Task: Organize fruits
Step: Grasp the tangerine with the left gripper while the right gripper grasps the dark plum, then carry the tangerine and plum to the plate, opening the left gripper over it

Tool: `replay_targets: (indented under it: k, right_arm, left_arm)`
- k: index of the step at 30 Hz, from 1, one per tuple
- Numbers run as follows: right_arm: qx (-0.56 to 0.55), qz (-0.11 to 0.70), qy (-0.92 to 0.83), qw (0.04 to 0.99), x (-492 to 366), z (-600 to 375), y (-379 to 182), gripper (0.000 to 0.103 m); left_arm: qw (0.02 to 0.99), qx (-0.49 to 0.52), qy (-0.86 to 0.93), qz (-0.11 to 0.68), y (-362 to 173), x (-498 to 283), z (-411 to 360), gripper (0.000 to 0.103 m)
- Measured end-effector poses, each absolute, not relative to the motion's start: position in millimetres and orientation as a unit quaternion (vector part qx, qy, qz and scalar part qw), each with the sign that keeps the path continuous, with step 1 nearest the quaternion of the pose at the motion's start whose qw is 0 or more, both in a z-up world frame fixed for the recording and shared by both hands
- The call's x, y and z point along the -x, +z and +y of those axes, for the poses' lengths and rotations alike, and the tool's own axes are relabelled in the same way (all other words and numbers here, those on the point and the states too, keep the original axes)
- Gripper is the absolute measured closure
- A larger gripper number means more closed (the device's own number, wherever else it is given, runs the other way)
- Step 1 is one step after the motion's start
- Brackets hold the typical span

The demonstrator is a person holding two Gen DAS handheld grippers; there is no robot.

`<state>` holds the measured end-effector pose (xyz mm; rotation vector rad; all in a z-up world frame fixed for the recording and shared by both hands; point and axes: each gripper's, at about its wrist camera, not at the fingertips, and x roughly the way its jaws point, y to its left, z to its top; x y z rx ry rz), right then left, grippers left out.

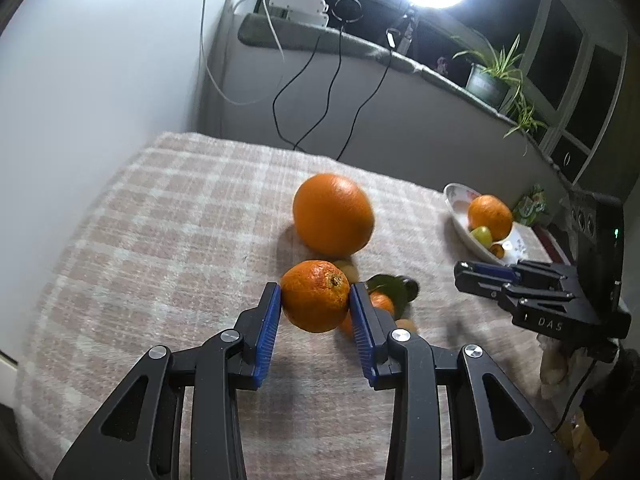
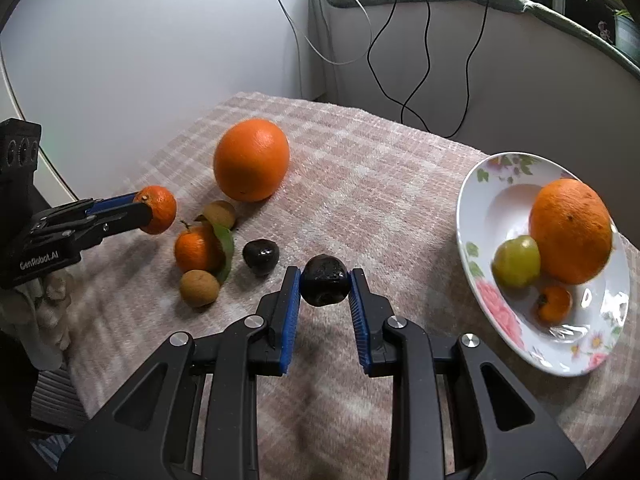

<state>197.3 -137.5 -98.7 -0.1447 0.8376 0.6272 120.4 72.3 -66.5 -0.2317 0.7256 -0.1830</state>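
My right gripper (image 2: 324, 286) pinches a dark plum (image 2: 323, 285) above the cloth. The plate (image 2: 486, 216) sits off to its right, nearer this hand. My left gripper (image 1: 314, 300) pinches a small orange (image 1: 314, 295), farther away.

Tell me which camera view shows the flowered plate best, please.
The right wrist view: the flowered plate appears large there, with its whole rim and the three fruits in it. In the left wrist view the plate is small, far right, and partly behind the right gripper.
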Motion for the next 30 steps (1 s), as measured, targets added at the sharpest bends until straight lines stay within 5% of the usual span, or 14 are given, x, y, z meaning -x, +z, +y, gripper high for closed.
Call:
replay_targets:
  k: [30]
  right_arm:
    - [0.022,0.365,0.198,0.909,-192,-289,-67,0.078]
  left_arm:
    - [0.914,0.09,-0.198,0.343,-46,-173,-59,0.069]
